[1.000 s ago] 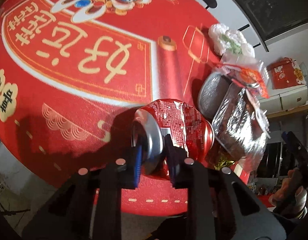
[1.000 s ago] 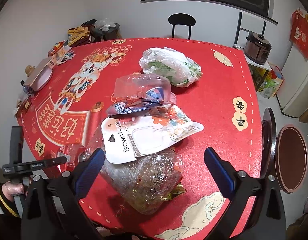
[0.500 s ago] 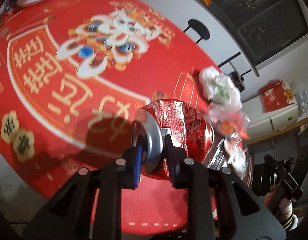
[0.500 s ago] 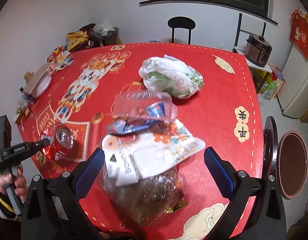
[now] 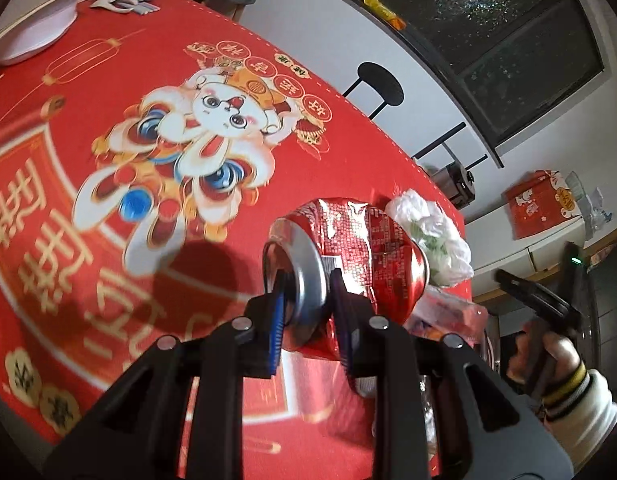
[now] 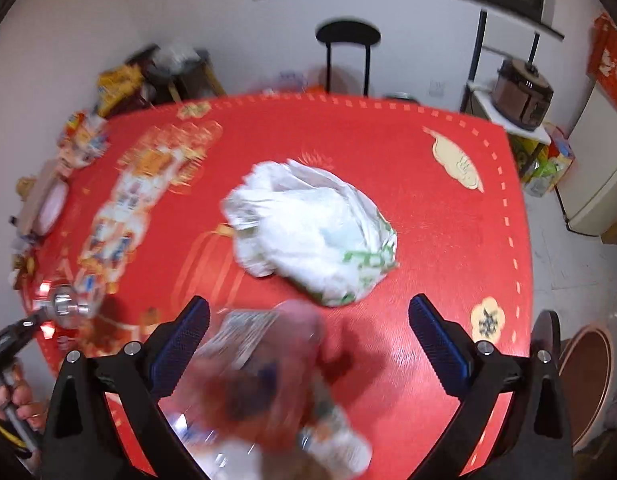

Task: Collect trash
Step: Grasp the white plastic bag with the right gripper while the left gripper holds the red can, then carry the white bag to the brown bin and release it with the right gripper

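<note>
left wrist view. we hold a crushed red can [image 5: 360,256] in the left gripper [image 5: 306,304]; its jaws pinch the can's silver rim, one pad inside the end face, the other against the red wall. the can hangs clear above the red cloth [image 5: 108,128], and its round shadow lies on the cloth to the left. the cloth bears a cartoon rabbit [image 5: 212,128] and large pale characters. behind the can we see a white bag [image 5: 436,236] on the cloth, and lower right of the can a clear wrapper [image 5: 456,316], partly hidden. at the far right a hand [image 5: 552,356] in a striped cuff grips the dark handle of the right gripper. a black stool [image 5: 378,86] stands past the table's far edge, and a white tray [image 5: 32,36] sits at the upper left.

right wrist view. the picture is blurred. our right gripper [image 6: 308,340] has its jaws spread wide, with nothing pressed between the blue pads. the white bag [image 6: 312,232] lies on the cloth [image 6: 436,240] just beyond them. a blurred heap of clear wrappers [image 6: 264,380] fills the space low between the fingers; we cannot tell whether it touches either pad. at the far left the can [image 6: 64,306] shows its silver end, held in the left gripper [image 6: 40,318]. the stool [image 6: 348,36] stands behind the table.
</note>
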`<state>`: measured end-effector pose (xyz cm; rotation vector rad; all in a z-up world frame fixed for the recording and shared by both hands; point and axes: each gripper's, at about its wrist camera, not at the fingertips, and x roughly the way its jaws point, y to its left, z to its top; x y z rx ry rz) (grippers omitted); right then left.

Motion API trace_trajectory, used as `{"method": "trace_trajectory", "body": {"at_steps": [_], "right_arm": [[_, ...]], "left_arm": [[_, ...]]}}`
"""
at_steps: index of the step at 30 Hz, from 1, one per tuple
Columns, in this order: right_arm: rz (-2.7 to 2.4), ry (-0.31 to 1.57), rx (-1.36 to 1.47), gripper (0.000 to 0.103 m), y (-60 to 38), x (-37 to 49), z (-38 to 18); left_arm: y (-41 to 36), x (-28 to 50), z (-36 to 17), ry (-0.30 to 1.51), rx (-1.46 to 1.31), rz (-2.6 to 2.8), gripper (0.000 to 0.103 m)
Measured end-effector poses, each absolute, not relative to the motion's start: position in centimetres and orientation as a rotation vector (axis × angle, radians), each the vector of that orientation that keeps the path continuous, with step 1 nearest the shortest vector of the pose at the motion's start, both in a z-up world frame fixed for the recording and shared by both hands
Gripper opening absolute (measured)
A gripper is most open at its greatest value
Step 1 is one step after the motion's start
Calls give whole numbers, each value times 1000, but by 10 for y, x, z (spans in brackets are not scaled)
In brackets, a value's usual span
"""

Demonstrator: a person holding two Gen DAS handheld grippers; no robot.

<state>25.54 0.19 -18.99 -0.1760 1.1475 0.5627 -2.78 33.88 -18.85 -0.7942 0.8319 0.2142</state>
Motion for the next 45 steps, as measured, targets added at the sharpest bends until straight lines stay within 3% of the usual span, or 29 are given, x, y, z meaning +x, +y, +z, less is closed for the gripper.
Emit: {"method": "trace_trajectory", "body": {"at_steps": [5,7,9,12,27,37,45], "right_arm": [[536,1232,-254,81,23,282,-229],[525,1236,-287,66,28,284,-236],[521,1239,-283,41,28,285,-237],[528,1208,-248,20,25,283,-227],[522,900,-39,14,-56,252,-128],[342,722,13,13,-213,244,-58],[91,752,52,13,-370,226,-62]], "left_arm": [[361,-12,-199,854,-794,185,25],[368,-8,-204,866,-793,182,25],[373,-7,-207,872,-796,180,25],[379,-4,-209,884,-791,176,25],[328,42,-162,846,-669,105,25],[240,68,-114,785,-599,35,25],[164,98,-93,779,-554,-64,25]]}}
